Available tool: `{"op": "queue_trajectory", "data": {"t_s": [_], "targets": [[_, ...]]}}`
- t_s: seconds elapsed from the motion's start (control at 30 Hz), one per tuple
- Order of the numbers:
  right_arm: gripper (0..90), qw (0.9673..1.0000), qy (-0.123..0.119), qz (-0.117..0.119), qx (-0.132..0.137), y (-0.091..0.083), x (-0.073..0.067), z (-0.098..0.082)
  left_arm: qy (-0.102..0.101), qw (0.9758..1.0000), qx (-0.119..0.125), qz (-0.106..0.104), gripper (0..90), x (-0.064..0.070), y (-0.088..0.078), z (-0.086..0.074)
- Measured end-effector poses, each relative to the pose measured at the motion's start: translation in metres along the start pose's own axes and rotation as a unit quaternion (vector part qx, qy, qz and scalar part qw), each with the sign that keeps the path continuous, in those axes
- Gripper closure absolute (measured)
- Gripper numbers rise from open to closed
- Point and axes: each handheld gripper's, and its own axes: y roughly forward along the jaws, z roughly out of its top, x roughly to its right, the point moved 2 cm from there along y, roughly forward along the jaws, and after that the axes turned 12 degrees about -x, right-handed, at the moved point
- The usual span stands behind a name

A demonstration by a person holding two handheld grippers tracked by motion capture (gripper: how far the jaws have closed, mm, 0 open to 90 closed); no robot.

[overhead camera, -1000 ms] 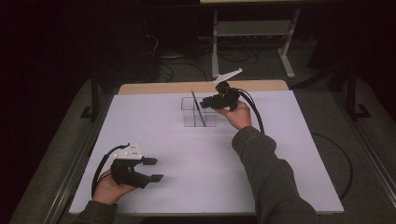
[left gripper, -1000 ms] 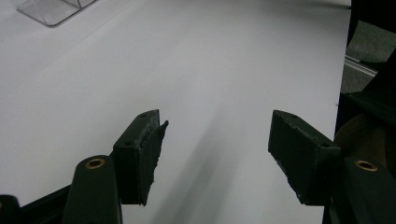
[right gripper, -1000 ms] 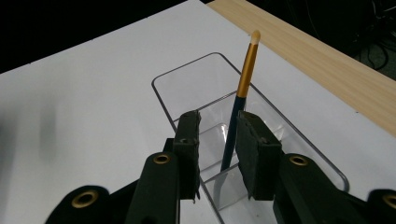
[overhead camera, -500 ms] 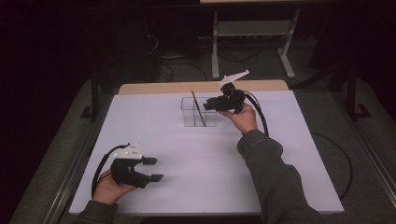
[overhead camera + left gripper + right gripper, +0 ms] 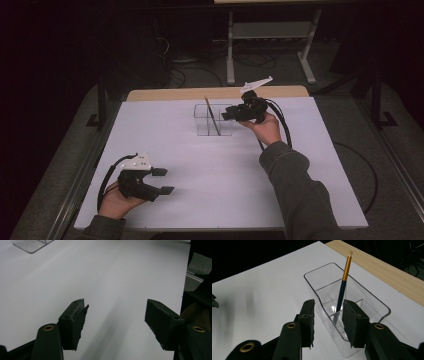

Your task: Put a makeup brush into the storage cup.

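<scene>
- Well, the right gripper (image 5: 226, 116) is hovering at the near end of the one clear plastic organizer (image 5: 213, 119), its jaws standing a little apart with nothing between them; in the right gripper view they are framing the container's (image 5: 352, 302) rounded end without clearly touching it.
- One brush (image 5: 343, 287), dark-handled with a gold ferrule and pale tip, is leaning tilted inside the organizer, just beyond those jaws; its lower end is blurring behind the clear dividers, so which compartment it is sitting in is hard to tell.
- The left gripper (image 5: 164, 181) is resting low over the white table (image 5: 220, 170), well apart from the organizer, jaws spread wide and empty.
- In the left gripper view, a corner of the organizer (image 5: 31, 244) is being cut off by the top edge, far ahead of the jaws.
- The right sleeve (image 5: 300, 195) is running off the bottom edge of the high view.
</scene>
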Motion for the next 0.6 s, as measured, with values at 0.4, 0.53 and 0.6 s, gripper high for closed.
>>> {"op": "queue_trajectory", "data": {"t_s": [0.4, 0.53, 0.6], "targets": [[57.7, 1.0000, -0.007, 0.005, -0.004, -0.0030, -0.0063, -0.0024, -0.002, 1.0000, 0.002, 0.002, 31.3, -0.0010, -0.0005, -0.0014], [57.2, 1.0000, -0.007, 0.003, 0.000, -0.0072, -0.0065, -0.0051, 0.001, 1.0000, -0.003, 0.001, 31.2, -0.0012, -0.0001, -0.0010], [57.1, 1.0000, -0.006, 0.003, 0.001, -0.0093, -0.0066, -0.0068, 0.001, 1.0000, -0.004, 0.001, 31.2, -0.0013, 0.0000, -0.0007]]}}
